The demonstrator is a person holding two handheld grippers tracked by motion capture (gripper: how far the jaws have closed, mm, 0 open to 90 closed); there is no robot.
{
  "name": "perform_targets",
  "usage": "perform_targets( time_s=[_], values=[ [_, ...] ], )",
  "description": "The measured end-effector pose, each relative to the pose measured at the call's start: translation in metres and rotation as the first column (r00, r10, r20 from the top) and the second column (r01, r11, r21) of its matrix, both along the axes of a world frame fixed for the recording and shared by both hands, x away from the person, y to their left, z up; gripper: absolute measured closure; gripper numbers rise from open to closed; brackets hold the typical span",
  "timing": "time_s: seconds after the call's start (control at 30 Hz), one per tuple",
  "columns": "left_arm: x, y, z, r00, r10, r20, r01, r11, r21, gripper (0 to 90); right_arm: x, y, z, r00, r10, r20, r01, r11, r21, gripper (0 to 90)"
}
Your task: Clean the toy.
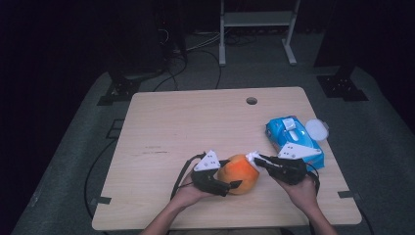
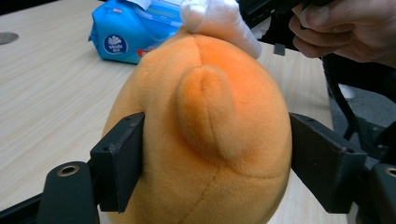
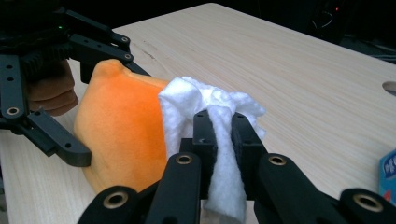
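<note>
An orange plush toy [image 1: 240, 174] lies on the wooden table [image 1: 195, 122] near the front edge. My left gripper [image 2: 215, 154] has one jaw on each side of the toy, and both pads touch its fabric. In the right gripper view, my right gripper [image 3: 224, 135] is shut on a crumpled white wipe [image 3: 201, 100]. The wipe rests against the top of the toy [image 3: 121, 126]. From above, the two grippers meet over the toy, the left gripper [image 1: 234, 172] at its left and the right gripper [image 1: 258, 159] at its right.
A blue pack of wipes [image 1: 293, 137] lies behind the right hand, with a round white lid [image 1: 317, 129] beside it. A cable hole [image 1: 251, 101] sits near the table's far edge. Dark floor, cables and a metal stand lie beyond the table.
</note>
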State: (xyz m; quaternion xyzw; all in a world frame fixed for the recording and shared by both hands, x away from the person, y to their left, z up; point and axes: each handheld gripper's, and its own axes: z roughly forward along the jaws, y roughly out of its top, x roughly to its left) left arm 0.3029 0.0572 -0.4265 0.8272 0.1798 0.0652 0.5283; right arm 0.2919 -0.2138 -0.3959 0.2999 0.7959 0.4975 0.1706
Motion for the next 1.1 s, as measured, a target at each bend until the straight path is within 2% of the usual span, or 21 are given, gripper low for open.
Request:
perform_targets(
  time_s=[0.1, 0.17, 0.27, 0.3, 0.33, 0.4, 0.47, 0.53, 0.57, 0.63, 0.67, 0.77, 0.8, 0.83, 0.87, 0.9, 0.93, 1.03, 1.1],
  values=[
    [0.001, -0.004, 0.000, 0.9995, 0.030, 0.004, -0.030, 0.9995, 0.004, 25.8, -0.006, 0.007, 0.002, 0.9997, 0.020, 0.017, -0.019, 0.9997, -0.013, 82.0],
    [-0.001, -0.006, 0.000, 0.9994, 0.035, 0.004, -0.035, 0.9994, 0.006, 26.4, -0.012, 0.018, 0.005, 0.9973, 0.068, 0.026, -0.068, 0.9976, -0.006, 82.0],
    [-0.006, -0.011, -0.002, 0.9991, 0.008, 0.042, -0.009, 0.9994, 0.034, 26.8, -0.020, 0.035, 0.010, 0.9899, 0.136, 0.040, -0.136, 0.9907, -0.011, 81.9],
    [-0.009, -0.013, -0.003, 0.9976, -0.005, 0.069, 0.002, 0.9988, 0.048, 26.7, -0.021, 0.039, 0.010, 0.9879, 0.149, 0.045, -0.148, 0.9888, -0.019, 81.9],
    [-0.010, -0.013, -0.003, 0.9968, -0.011, 0.079, 0.007, 0.9986, 0.052, 26.7, -0.022, 0.041, 0.011, 0.9867, 0.153, 0.056, -0.151, 0.9877, -0.042, 82.0],
    [-0.011, -0.010, -0.003, 0.9965, -0.035, 0.076, 0.031, 0.9984, 0.048, 26.6, -0.020, 0.036, 0.012, 0.9880, 0.146, 0.050, -0.144, 0.9887, -0.043, 82.0],
    [-0.012, -0.009, -0.002, 0.9947, -0.058, 0.085, 0.053, 0.9971, 0.055, 26.0, -0.017, 0.026, 0.010, 0.9941, 0.091, 0.059, -0.088, 0.9942, -0.062, 82.0],
    [-0.012, -0.008, 0.000, 0.9953, -0.063, 0.073, 0.061, 0.9977, 0.029, 22.9, -0.014, 0.015, 0.007, 0.9970, 0.057, 0.054, -0.052, 0.9953, -0.081, 82.0],
    [-0.011, -0.008, 0.001, 0.9962, -0.058, 0.064, 0.057, 0.9982, 0.016, 22.0, -0.012, 0.010, 0.005, 0.9981, 0.047, 0.041, -0.043, 0.9962, -0.076, 82.0],
    [-0.009, -0.008, 0.001, 0.9975, -0.054, 0.045, 0.053, 0.9985, 0.011, 21.4, -0.013, 0.005, 0.003, 0.9988, 0.032, 0.038, -0.028, 0.9958, -0.087, 82.0],
    [-0.010, -0.009, 0.000, 0.9969, -0.059, 0.051, 0.058, 0.9982, 0.016, 23.3, -0.013, 0.003, 0.004, 0.9987, 0.029, 0.041, -0.025, 0.9953, -0.094, 82.0],
    [-0.016, -0.015, -0.002, 0.9907, -0.090, 0.102, 0.085, 0.9951, 0.049, 29.6, -0.018, 0.009, 0.007, 0.9969, 0.066, 0.043, -0.062, 0.9939, -0.090, 81.9],
    [-0.019, -0.017, -0.003, 0.9866, -0.106, 0.124, 0.099, 0.9932, 0.060, 30.9, -0.020, 0.013, 0.008, 0.9942, 0.102, 0.033, -0.100, 0.9930, -0.063, 81.9],
    [-0.019, -0.017, -0.003, 0.9866, -0.106, 0.124, 0.099, 0.9932, 0.060, 31.8, -0.023, 0.017, 0.009, 0.9900, 0.140, 0.017, -0.139, 0.9895, -0.038, 81.9],
    [-0.026, -0.023, -0.006, 0.9766, -0.138, 0.165, 0.122, 0.9875, 0.099, 32.5, -0.026, 0.024, 0.010, 0.9844, 0.175, 0.017, -0.174, 0.9839, -0.041, 81.9],
    [-0.028, -0.025, -0.006, 0.9699, -0.151, 0.191, 0.129, 0.9839, 0.123, 32.9, -0.027, 0.028, 0.010, 0.9819, 0.188, 0.026, -0.186, 0.9804, -0.066, 81.9],
    [-0.030, -0.025, -0.006, 0.9670, -0.153, 0.204, 0.127, 0.9822, 0.139, 33.3, -0.029, 0.032, 0.010, 0.9818, 0.188, 0.029, -0.184, 0.9788, -0.089, 81.9],
    [-0.029, -0.023, -0.006, 0.9712, -0.146, 0.188, 0.123, 0.9843, 0.126, 34.3, -0.025, 0.027, 0.007, 0.9863, 0.162, 0.028, -0.158, 0.9811, -0.111, 81.9],
    [-0.027, -0.021, -0.007, 0.9741, -0.140, 0.177, 0.121, 0.9860, 0.115, 34.4, -0.019, 0.014, 0.005, 0.9929, 0.116, 0.024, -0.113, 0.9866, -0.118, 82.0]
  ],
)
